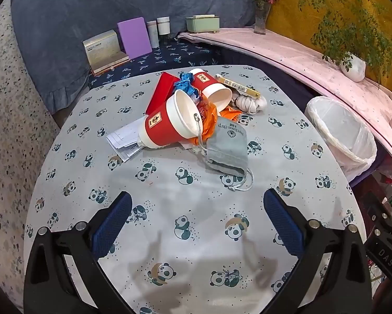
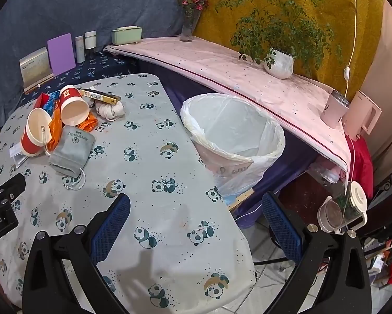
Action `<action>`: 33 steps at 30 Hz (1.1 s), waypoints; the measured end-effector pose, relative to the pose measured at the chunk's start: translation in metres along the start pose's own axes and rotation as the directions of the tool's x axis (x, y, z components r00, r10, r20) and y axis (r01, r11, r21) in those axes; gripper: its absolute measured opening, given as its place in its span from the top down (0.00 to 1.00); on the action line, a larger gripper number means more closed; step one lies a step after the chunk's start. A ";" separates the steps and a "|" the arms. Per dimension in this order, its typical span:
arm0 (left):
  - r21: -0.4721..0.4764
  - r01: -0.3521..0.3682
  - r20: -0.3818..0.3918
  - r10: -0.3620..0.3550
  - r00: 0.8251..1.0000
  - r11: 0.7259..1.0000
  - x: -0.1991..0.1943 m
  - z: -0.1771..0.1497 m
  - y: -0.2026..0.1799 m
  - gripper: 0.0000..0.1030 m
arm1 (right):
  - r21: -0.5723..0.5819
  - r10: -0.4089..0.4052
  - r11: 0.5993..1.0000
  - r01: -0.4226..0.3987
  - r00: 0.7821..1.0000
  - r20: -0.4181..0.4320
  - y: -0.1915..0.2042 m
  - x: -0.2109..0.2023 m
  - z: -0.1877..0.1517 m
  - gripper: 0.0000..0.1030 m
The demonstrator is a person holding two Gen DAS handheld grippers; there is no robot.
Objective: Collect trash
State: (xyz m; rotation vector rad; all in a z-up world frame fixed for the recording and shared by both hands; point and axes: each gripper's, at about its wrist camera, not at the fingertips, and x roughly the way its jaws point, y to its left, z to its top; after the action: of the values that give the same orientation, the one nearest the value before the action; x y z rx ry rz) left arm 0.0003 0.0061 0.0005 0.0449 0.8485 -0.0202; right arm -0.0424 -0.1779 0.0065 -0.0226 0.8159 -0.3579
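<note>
1. The left gripper (image 1: 197,204) hangs over the near part of the bench (image 1: 169,188), its blue-padded fingers (image 1: 112,225) spread wide apart with nothing between them.
2. The right gripper (image 2: 196,206) hangs over the bench's right edge, its fingers (image 2: 110,225) likewise wide apart and empty.
3. At twelve o'clock from the left gripper lies the trash pile: a grey drawstring pouch (image 1: 228,149) nearest, touching a tipped red paper cup (image 1: 169,123) that rests on folded paper slips (image 1: 125,141).
4. Behind these lie orange plastic wrapping (image 1: 209,115), a crumpled blue wrapper (image 1: 186,82), a second tipped red paper cup (image 1: 211,86), a flat red packet (image 1: 160,91), a white knotted cloth bundle (image 1: 249,103) and a slim gold box (image 1: 239,86).
5. At one o'clock from the right gripper, just beside the bench, stands a waste bin lined with a white bag (image 2: 235,136).
</note>
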 end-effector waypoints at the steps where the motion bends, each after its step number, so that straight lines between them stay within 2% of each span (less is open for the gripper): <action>1: 0.002 -0.001 -0.001 0.001 1.000 1.000 0.000 0.001 0.000 0.07 | 0.000 0.000 1.000 0.000 1.000 0.000 0.000 0.000 0.000 0.07; 33: 0.009 0.012 0.000 -0.012 1.000 1.000 -0.007 0.004 -0.011 0.07 | 0.003 0.001 1.000 -0.001 1.000 0.013 -0.001 -0.003 0.004 0.07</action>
State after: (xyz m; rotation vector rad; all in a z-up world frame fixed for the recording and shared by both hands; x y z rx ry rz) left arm -0.0018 -0.0055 0.0080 0.0485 0.8488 -0.0359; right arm -0.0417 -0.1782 0.0112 -0.0221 0.8028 -0.3577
